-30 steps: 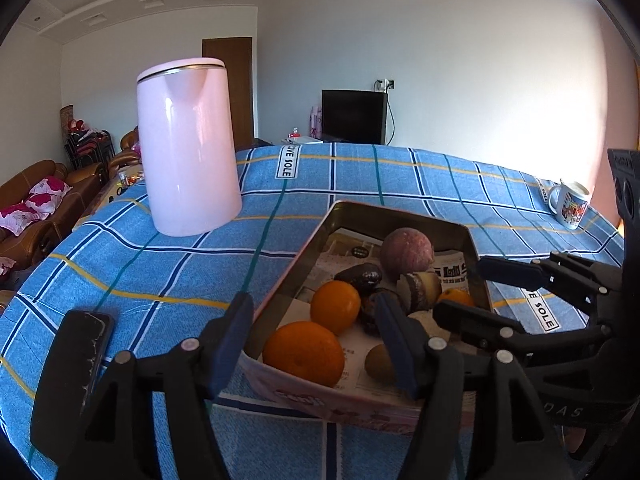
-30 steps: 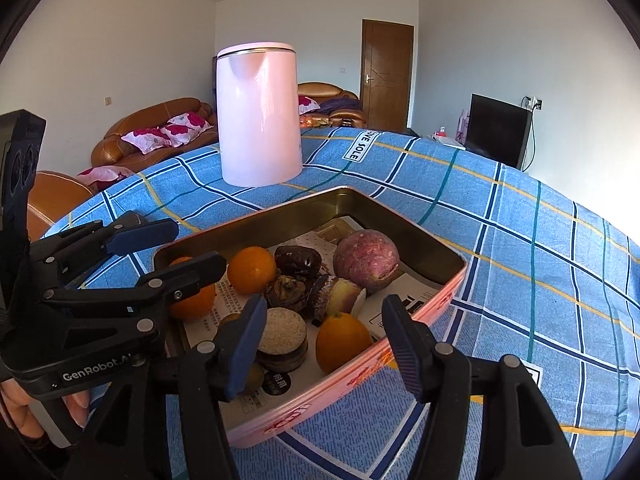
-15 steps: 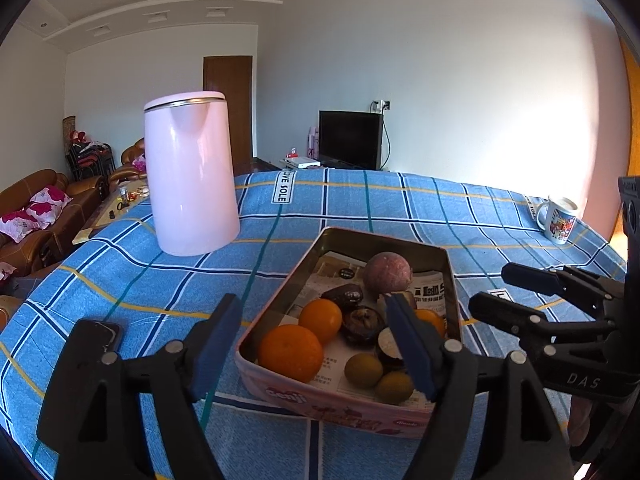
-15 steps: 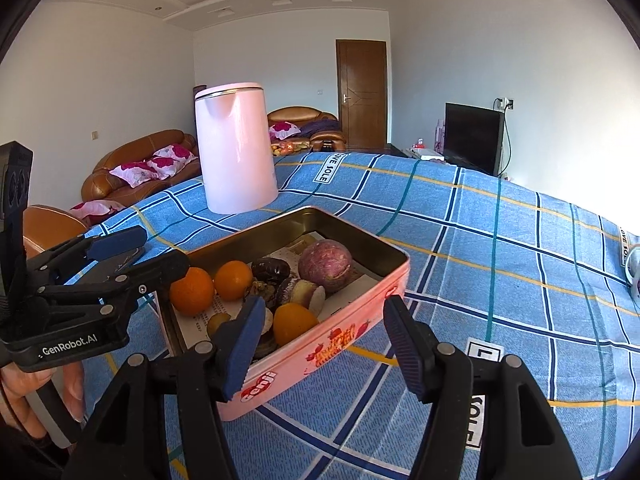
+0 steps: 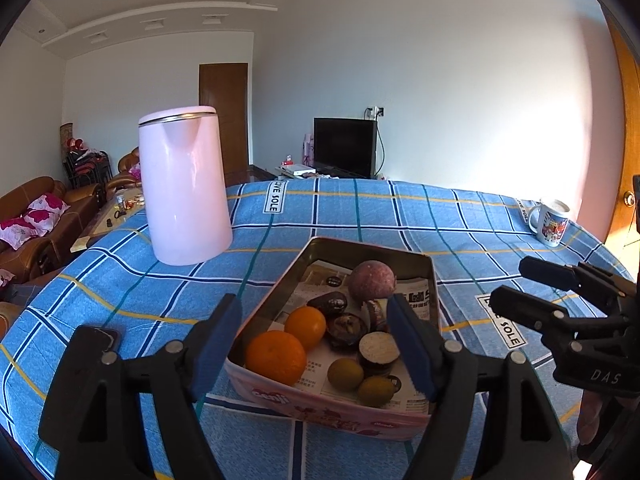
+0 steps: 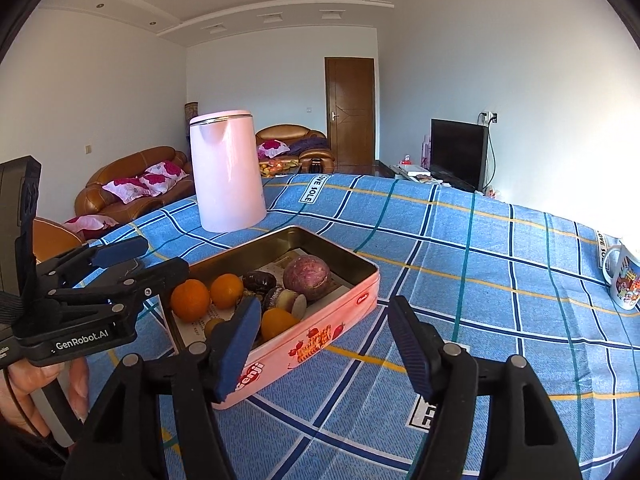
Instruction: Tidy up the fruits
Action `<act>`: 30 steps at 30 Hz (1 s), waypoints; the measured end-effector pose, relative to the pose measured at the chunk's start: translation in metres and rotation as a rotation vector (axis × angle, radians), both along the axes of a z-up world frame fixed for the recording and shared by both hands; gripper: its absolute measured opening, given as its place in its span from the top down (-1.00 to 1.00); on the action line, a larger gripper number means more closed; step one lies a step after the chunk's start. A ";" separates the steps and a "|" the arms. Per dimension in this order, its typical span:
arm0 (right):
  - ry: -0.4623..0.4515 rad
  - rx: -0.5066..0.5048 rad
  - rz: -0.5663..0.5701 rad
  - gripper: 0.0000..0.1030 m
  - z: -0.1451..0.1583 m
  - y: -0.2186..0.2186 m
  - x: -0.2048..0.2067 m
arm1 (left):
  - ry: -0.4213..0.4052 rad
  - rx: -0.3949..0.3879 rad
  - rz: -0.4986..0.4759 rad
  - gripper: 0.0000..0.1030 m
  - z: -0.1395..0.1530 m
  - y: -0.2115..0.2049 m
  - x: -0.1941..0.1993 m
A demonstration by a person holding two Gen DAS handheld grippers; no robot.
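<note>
A pink rectangular tin (image 5: 320, 408) lined with newspaper sits on the blue checked tablecloth. It holds two oranges (image 5: 276, 356), a round purple fruit (image 5: 372, 280), dark halved fruits and two small yellow-green fruits (image 5: 345, 374). My left gripper (image 5: 314, 344) hovers open just short of the tin's near end, nothing between its pads. My right gripper (image 6: 322, 344) hangs off the tin's (image 6: 304, 344) long side, jaws opening and empty. Each gripper shows in the other's view: the left gripper (image 6: 148, 264), the right gripper (image 5: 520, 286).
A tall pink kettle (image 5: 184, 188) stands behind the tin to the left. A printed mug (image 5: 550, 222) sits near the table's far right edge. A hand (image 6: 76, 384) holds the left gripper's handle. Sofas and a TV lie beyond the table.
Both grippers have drawn back from the tin and risen slightly, so it looks smaller and farther. Both sets of jaws stand wider. The fruit has not moved.
</note>
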State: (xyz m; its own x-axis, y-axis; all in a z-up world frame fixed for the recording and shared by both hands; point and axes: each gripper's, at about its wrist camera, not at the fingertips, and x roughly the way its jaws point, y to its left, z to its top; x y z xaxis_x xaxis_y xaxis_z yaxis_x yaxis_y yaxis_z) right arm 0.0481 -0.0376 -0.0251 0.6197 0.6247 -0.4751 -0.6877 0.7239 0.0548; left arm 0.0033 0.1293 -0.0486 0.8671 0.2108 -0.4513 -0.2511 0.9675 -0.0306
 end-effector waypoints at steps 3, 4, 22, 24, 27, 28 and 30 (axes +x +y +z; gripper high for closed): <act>-0.003 0.002 -0.001 -0.34 0.001 -0.003 -0.002 | -0.001 0.004 -0.004 -0.50 0.001 -0.003 0.000; -0.003 0.003 -0.001 -0.34 0.001 -0.003 -0.002 | -0.003 0.006 -0.005 -0.50 0.002 -0.003 0.000; -0.013 0.017 -0.035 -0.37 0.003 -0.022 -0.005 | -0.018 0.023 -0.001 -0.90 0.008 -0.014 0.000; -0.015 0.020 -0.043 -0.37 0.004 -0.026 -0.005 | -0.028 0.024 -0.008 -0.91 0.011 -0.017 -0.002; -0.016 0.028 -0.059 -0.37 0.005 -0.034 -0.004 | -0.048 0.031 -0.009 -0.93 0.016 -0.020 -0.004; -0.015 0.032 -0.064 -0.38 0.006 -0.037 -0.004 | -0.053 0.032 -0.004 -0.94 0.018 -0.021 -0.005; -0.017 0.040 -0.074 -0.38 0.007 -0.042 -0.004 | -0.060 0.036 0.002 -1.00 0.021 -0.024 -0.006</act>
